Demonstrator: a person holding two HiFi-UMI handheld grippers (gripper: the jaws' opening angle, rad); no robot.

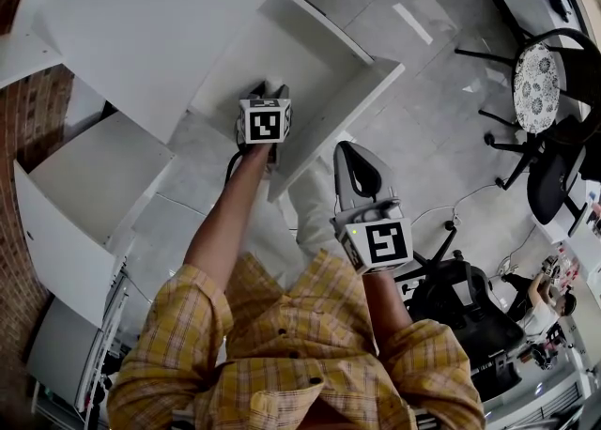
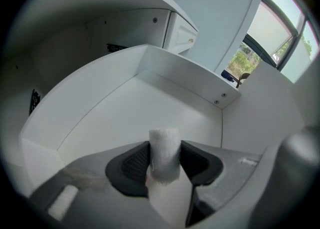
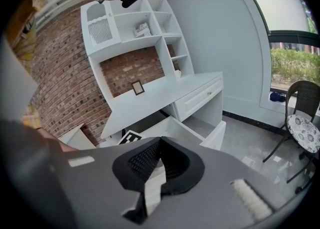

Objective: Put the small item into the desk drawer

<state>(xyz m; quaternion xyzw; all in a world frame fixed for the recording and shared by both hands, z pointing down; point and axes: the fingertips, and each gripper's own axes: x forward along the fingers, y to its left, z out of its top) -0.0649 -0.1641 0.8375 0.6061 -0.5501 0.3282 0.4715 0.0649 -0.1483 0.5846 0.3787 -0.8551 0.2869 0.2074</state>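
A small white cylinder with a fuzzy top (image 2: pixel 165 148) stands upright between the black pads of my left gripper (image 2: pixel 165 165), which is shut on it. That gripper (image 1: pixel 267 98) hangs inside the pulled-out white desk drawer (image 1: pixel 331 118), over its bare white floor (image 2: pixel 135 108); in the head view the marker cube hides the item. My right gripper (image 1: pixel 351 158) hovers nearer the person, outside the drawer's front panel. Its jaws (image 3: pixel 160 165) stand shut with nothing between them. The open drawer (image 3: pixel 202 130) also shows in the right gripper view.
The white desk (image 1: pixel 141 15) with a shelf hutch (image 3: pixel 135 28) stands against a brick wall (image 1: pixel 28 128). A second white drawer or panel (image 1: pixel 84 184) lies open at the left. Chairs (image 1: pixel 549 81) and a black office chair (image 1: pixel 451 297) stand on the tiled floor at the right.
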